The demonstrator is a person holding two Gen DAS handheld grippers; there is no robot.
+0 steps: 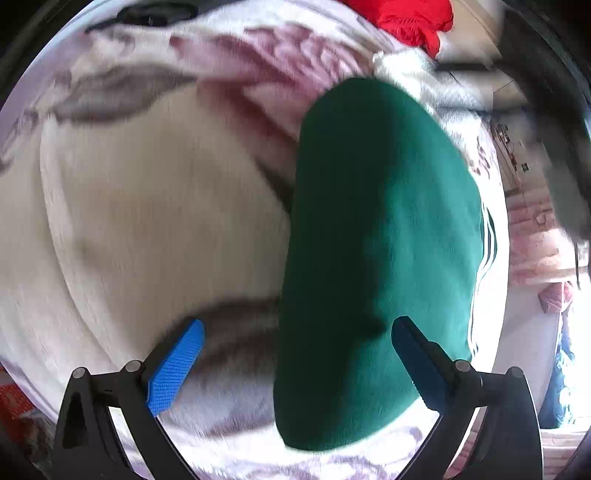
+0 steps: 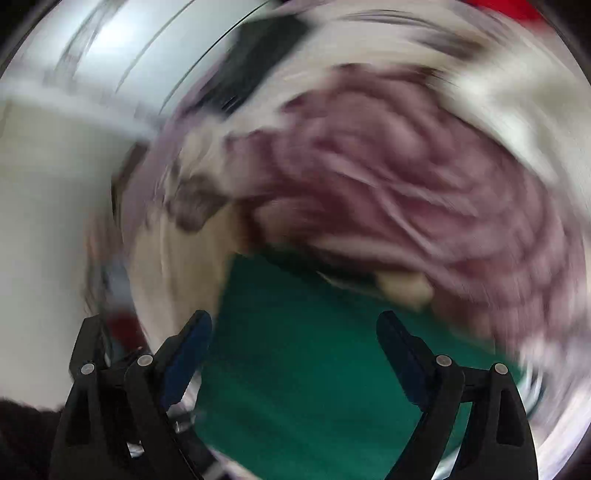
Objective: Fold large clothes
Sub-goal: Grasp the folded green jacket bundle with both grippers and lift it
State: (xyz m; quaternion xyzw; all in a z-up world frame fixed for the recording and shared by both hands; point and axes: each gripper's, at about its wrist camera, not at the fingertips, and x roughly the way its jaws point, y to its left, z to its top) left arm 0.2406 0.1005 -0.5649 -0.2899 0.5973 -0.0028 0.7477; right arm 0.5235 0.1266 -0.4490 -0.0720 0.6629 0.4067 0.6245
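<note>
Left wrist view: blanket (image 1: 147,192) filling left and centre; left gripper (image 1: 297,360) standing apart at bottom, clamping nothing; green garment (image 1: 376,240) lying centre-right on blanket; red cloth (image 1: 410,18) top right.

Right wrist view, blurred: right gripper (image 2: 293,354) gaping over green garment (image 2: 295,369), lower centre.

1. A bed spread with a cream blanket (image 1: 147,206) printed with large mauve and grey flowers carries everything.
2. A dark green garment (image 1: 369,258), folded into a long smooth shape with white stripes along one edge, lies flat on the blanket.
3. A red garment (image 1: 410,18) lies bunched at the far end.
4. A dark item (image 1: 155,14) sits at the far edge, too blurred to identify.
</note>
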